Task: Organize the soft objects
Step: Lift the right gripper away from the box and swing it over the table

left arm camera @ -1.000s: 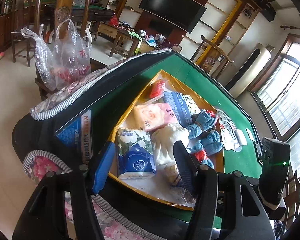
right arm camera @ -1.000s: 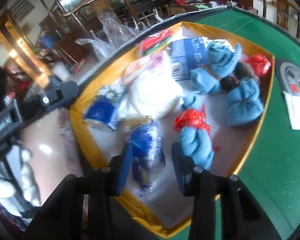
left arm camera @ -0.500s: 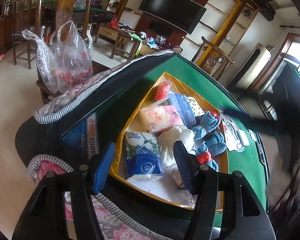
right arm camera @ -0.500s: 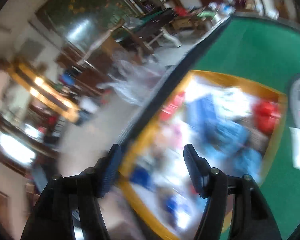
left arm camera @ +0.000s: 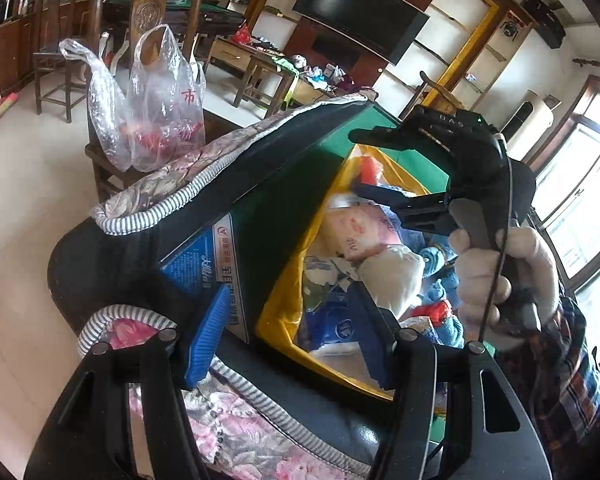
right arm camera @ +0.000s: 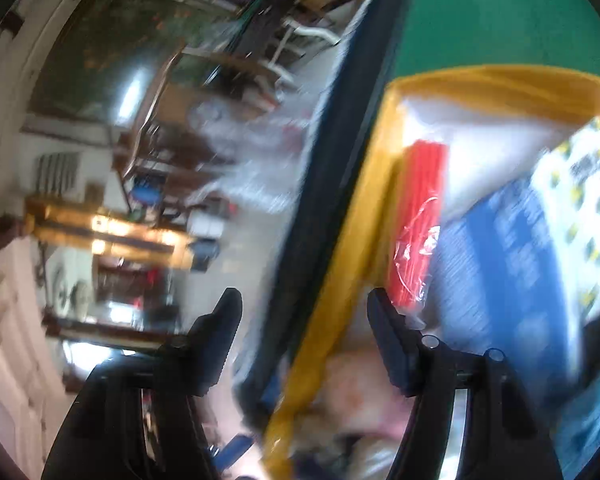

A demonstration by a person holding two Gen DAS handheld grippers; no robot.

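A yellow-walled box [left arm camera: 278, 296] on the green table holds the soft things: a blue tissue pack [left arm camera: 334, 322], a white bundle [left arm camera: 394, 276], a pink pack [left arm camera: 352, 228] and blue knit pieces [left arm camera: 440, 292]. My left gripper [left arm camera: 288, 338] hovers open over the box's near corner, holding nothing. A gloved hand [left arm camera: 500, 268] carries my right gripper [left arm camera: 374, 164] above the box's far end, open and empty. Its own view is blurred: the right gripper [right arm camera: 304, 338] straddles the yellow rim [right arm camera: 352, 240] without touching it, beside a red packet [right arm camera: 416, 224] and a blue pack [right arm camera: 512, 264].
The table's dark padded edge [left arm camera: 260, 168] and a floral, stripe-trimmed cover [left arm camera: 236, 440] lie left of the box. Clear plastic bags [left arm camera: 152, 112] sit on a wooden chair past the edge. Bare green felt [right arm camera: 500, 12] lies beyond the box. A plaid sleeve [left arm camera: 568, 360] fills the right.
The right gripper let go of a blue wrapped bundle in the box, opened, and swung across to the box's far left end, entering the left wrist view. The left gripper edged slightly forward.
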